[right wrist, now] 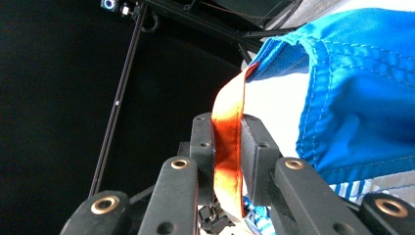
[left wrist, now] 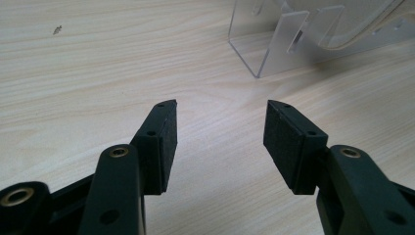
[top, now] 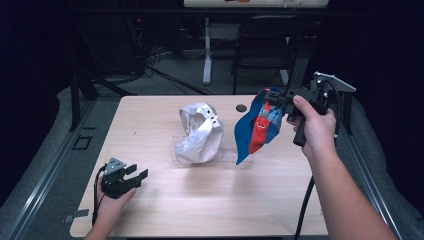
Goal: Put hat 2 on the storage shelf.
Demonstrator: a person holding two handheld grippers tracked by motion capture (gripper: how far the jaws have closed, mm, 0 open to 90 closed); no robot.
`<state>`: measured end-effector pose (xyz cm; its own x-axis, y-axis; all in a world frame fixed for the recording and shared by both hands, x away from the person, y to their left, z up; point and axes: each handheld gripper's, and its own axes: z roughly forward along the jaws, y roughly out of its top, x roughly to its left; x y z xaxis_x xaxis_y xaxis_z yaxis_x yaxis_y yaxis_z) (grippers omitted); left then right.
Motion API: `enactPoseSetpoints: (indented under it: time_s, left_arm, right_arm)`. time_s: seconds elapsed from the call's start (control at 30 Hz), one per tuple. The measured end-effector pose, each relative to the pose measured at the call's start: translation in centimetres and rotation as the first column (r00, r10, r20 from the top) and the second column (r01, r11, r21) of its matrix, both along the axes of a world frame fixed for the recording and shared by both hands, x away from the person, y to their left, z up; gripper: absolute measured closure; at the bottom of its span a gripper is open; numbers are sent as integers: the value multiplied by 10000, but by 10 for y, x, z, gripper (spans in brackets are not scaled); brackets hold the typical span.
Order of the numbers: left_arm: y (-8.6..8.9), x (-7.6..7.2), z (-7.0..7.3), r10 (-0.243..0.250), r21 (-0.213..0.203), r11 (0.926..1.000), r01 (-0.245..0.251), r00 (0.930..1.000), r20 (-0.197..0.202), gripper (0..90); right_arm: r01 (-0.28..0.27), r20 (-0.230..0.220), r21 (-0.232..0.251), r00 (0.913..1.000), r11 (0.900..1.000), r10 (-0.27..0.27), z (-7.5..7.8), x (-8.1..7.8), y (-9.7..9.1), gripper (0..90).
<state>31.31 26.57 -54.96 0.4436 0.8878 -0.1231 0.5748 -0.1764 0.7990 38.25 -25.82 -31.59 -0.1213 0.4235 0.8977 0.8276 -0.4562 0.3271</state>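
A dark room surrounds the light wooden table (top: 200, 200), where my left gripper (top: 134, 176) rests with jaws spread wide and empty. My right gripper (top: 270, 100) pinches the orange brim edge (right wrist: 227, 147) of a blue cap (top: 255, 127) lifted above the table's right side, its front hidden. A silver cap (top: 200, 132) sits on a clear stand (left wrist: 274, 49), partly cut off.

A cap (top: 200, 132) sits on a clear stand (left wrist: 274, 46) mid-table (top: 210, 210). Right of it, a second cap (top: 257, 125) hangs above the table from the right gripper (top: 272, 97). The left gripper (top: 132, 176) rests near the front-left corner.
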Motion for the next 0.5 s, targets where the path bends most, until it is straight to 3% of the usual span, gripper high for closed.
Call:
enactPoseSetpoints:
  time_s: [0.5]
  left_arm:
    - [1,0,0,5,15,10000,-5,10000,-49,473]
  right_arm:
    - [231,-101,18,9997,9997,-231,2,15,6,777]
